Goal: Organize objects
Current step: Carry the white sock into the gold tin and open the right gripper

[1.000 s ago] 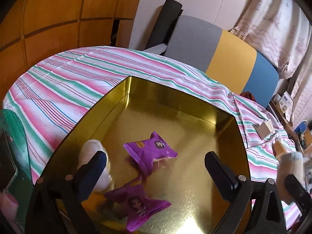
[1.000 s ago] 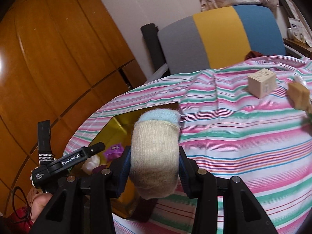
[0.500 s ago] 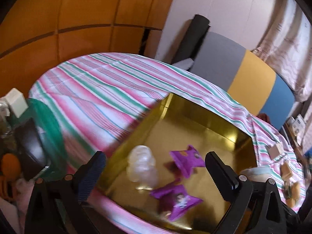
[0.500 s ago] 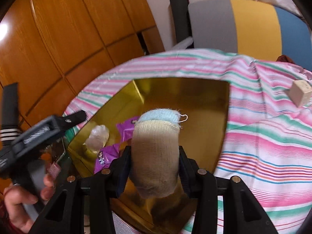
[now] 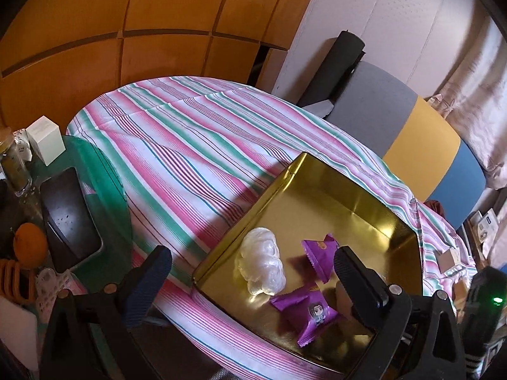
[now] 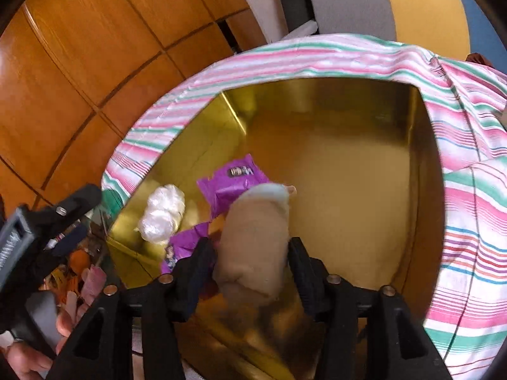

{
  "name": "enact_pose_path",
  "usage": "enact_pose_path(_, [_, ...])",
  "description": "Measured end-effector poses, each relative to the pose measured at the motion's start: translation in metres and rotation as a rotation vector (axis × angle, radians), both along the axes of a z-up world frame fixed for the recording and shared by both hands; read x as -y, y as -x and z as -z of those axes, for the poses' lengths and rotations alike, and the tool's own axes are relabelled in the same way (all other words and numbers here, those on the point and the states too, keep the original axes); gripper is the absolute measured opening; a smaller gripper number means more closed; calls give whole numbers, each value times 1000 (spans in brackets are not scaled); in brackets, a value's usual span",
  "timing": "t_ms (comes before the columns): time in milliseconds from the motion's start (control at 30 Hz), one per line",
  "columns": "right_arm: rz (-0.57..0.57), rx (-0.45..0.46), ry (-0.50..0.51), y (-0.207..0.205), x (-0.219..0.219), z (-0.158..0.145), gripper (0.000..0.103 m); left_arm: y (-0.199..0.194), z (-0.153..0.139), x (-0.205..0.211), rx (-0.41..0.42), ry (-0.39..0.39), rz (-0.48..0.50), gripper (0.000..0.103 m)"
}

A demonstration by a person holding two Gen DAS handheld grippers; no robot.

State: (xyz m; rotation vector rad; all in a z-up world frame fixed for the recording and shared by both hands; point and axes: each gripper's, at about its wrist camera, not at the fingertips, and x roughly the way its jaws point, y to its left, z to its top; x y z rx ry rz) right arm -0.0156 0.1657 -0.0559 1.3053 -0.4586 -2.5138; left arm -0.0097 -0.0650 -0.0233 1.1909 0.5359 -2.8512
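Over gold tray [image 6: 177, 158], right tool [image 6: 250, 253] opening, sock [image 6: 256, 237] between

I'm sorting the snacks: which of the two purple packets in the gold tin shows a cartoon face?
The purple packet nearer the camera, beside the clear wrapped lump. The other purple packet lies farther in.

Left wrist: angled down from the near-left, close over tray [image 5: 320, 190]. Right wrist: steeper, nearer above tray [image 6: 348, 171]. Shared: tray.
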Motion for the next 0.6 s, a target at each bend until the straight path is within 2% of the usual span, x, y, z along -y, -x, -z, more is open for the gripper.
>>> enact_pose_path(267, [69, -116, 69, -20, -25, -27, 51, 1, -1, -20, 14, -3, 56, 103])
enact_pose_path(600, [192, -175, 74, -41, -68, -44, 51, -6, -1, -64, 18, 30, 187, 103])
